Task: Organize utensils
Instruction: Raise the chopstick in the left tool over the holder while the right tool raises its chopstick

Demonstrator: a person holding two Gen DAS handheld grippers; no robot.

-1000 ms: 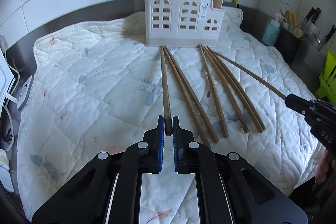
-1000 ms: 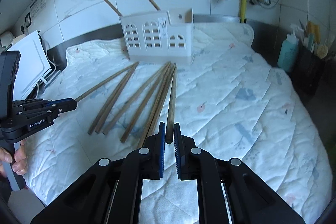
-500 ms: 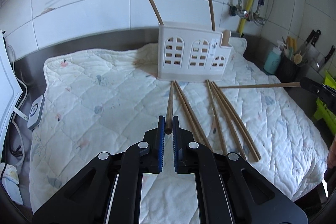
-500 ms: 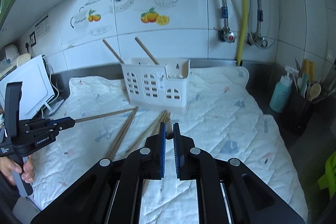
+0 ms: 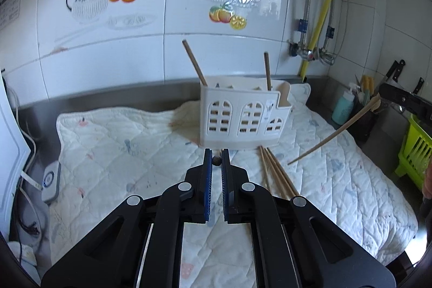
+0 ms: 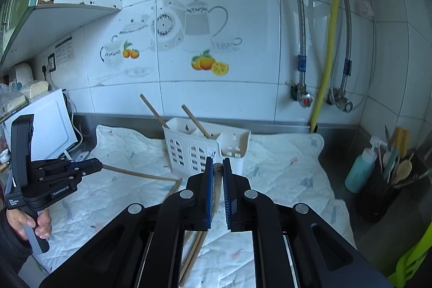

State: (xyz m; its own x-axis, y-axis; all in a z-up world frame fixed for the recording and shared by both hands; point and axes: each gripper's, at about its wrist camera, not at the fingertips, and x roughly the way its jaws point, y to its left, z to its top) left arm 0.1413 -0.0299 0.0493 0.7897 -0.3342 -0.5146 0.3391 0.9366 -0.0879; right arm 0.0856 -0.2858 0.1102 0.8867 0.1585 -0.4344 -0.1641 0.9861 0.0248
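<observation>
Both grippers raised above quilted mat [image 5: 351, 180] before the tiled wall. Left gripper [image 5: 216, 161] and right gripper [image 6: 218, 166] fingers each clamp one chopstick. White holder [image 5: 243, 115] contains two leaning chopsticks [image 5: 194, 62]; others lie loose at its base.

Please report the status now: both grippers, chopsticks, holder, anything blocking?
Left gripper shut on chopstick. Right gripper shut on second chopstick. Both raised. Holder ahead, two sticks inside. Nothing blocking.

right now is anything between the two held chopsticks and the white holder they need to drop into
Nothing visible blocks either one. The left gripper and right gripper each hold a chopstick in the air in front of the white holder. Its top is open; two chopsticks already lean inside, leaving room.
</observation>
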